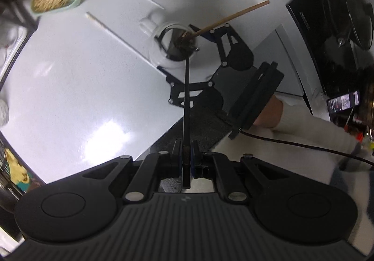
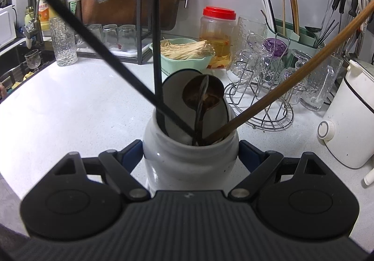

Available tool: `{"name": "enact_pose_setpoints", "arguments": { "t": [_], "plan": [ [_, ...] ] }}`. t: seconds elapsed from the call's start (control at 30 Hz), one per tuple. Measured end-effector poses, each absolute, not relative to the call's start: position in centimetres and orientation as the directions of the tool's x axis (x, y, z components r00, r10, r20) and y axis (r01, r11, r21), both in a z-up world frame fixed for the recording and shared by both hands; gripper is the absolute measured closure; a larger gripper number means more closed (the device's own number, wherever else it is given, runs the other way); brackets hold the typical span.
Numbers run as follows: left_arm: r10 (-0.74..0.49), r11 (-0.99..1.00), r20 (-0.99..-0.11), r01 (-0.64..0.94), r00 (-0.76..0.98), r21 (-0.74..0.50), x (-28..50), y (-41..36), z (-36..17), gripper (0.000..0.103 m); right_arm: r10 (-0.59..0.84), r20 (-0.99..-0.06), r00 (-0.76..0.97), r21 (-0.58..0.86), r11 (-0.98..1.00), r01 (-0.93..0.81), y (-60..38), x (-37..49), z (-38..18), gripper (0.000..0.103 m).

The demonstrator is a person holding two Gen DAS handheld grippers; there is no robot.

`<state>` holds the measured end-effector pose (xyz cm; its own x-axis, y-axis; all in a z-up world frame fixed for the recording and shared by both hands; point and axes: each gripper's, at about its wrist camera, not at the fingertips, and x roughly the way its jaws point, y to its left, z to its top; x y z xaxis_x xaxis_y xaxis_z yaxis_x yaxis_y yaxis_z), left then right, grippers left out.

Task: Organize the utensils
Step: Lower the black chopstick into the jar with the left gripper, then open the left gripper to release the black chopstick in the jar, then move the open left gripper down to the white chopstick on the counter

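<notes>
1. A white speckled bench [image 2: 70, 106] spreads out ahead of both hand-held grippers.
2. A white ceramic jar [image 2: 190, 158] stands on the bench, clamped between the blue pads of the right hand-held gripper [image 2: 190, 155], whose jaws press on its two sides.
3. The left hand-held gripper [image 1: 186, 162] hangs above the jar and points steeply down, its jaws closed together on the top of a thin black chopstick [image 1: 186, 106]; the lower end of that chopstick reaches into the jar's mouth.
4. Inside the jar, just ahead of the right hand-held gripper, stand a dark spoon [image 2: 202, 95], a brown wooden chopstick [image 2: 292, 76] leaning to the right, and a second black chopstick [image 2: 81, 34] leaning to the left.
5. Beyond the jar sits a green bowl of pale noodle-like strands [image 2: 187, 50].
6. Ahead and to the right of the right hand-held gripper, a wire rack of glasses [image 2: 268, 88] stands on the bench.
7. One white chopstick [image 1: 105, 27] lies flat on the bench, well ahead and to the left of the left hand-held gripper.
</notes>
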<state>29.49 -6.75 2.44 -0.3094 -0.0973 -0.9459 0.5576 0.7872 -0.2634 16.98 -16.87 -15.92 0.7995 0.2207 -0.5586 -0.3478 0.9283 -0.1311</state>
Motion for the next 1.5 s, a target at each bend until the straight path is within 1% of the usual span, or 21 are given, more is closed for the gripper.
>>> {"name": "enact_pose_setpoints", "arguments": {
  "t": [0.17,0.43,0.53,0.67,0.77,0.83,0.87,0.9,0.97,1.1,1.23,1.37,1.43,1.5],
  "plan": [
    [-0.035,0.721,-0.954,0.653,-0.296,-0.229,30.4,-9.6,2.1,0.095,0.220,-0.555,0.803,-0.141,0.926,-0.351,-16.8,16.9,-16.0,0.013],
    [0.039,0.647,-0.962,0.741,-0.269,-0.181,31.8,-12.9,-0.2,0.094,0.215,-0.555,0.803,-0.152,0.924,-0.352,-16.6,16.8,-16.0,0.013],
    [0.072,0.579,-0.973,0.804,-0.218,-0.136,31.3,-13.9,-1.0,0.094,0.212,-0.557,0.803,-0.153,0.924,-0.350,-16.5,16.9,-16.0,0.013],
    [0.073,0.556,-0.980,0.824,-0.183,-0.112,31.3,-14.2,-1.0,0.094,0.210,-0.560,0.802,-0.156,0.924,-0.350,-16.5,17.0,-15.9,0.013],
    [0.033,0.555,-0.989,0.826,-0.144,-0.101,31.7,-14.5,0.0,0.094,0.209,-0.562,0.800,-0.158,0.923,-0.352,-16.5,17.1,-15.9,0.013],
    [0.028,0.562,-0.993,0.823,-0.119,-0.082,31.4,-14.4,0.4,0.093,0.209,-0.565,0.798,-0.158,0.922,-0.354,-16.4,17.2,-15.9,0.013],
    [0.024,0.563,-0.994,0.823,-0.109,-0.077,31.2,-14.2,0.6,0.088,0.209,-0.567,0.797,-0.159,0.921,-0.355,-16.4,17.3,-15.9,0.013],
    [0.019,0.564,-0.995,0.823,-0.098,-0.070,31.0,-14.0,0.7,0.075,0.207,-0.569,0.795,-0.161,0.921,-0.356,-16.3,17.3,-15.8,0.013],
    [-0.001,0.575,-0.998,0.817,-0.063,-0.052,30.7,-13.4,1.0,0.058,0.207,-0.574,0.793,-0.165,0.919,-0.359,-16.1,17.5,-15.8,0.012],
    [-0.086,0.613,-0.996,0.787,-0.020,-0.069,30.1,-11.5,2.2,0.058,0.206,-0.578,0.790,-0.165,0.918,-0.360,-15.9,17.7,-15.8,0.013],
    [-0.201,0.680,-0.976,0.730,0.088,-0.074,29.5,-9.0,4.0,0.058,0.203,-0.577,0.791,-0.164,0.920,-0.355,-15.8,17.8,-15.8,0.013],
    [-0.306,0.732,-0.926,0.676,0.220,-0.082,27.9,-7.6,4.4,0.058,0.195,-0.572,0.797,-0.155,0.928,-0.339,-15.6,18.1,-15.8,0.013],
    [-0.364,0.753,-0.895,0.647,0.257,-0.121,26.9,-6.7,4.4,0.058,0.186,-0.571,0.800,-0.158,0.931,-0.329,-15.3,18.3,-15.8,0.013],
    [-0.387,0.773,-0.868,0.622,0.310,-0.123,25.9,-5.9,4.2,0.058,0.181,-0.569,0.802,-0.160,0.932,-0.324,-15.2,18.3,-15.8,0.013]
  ]
}}
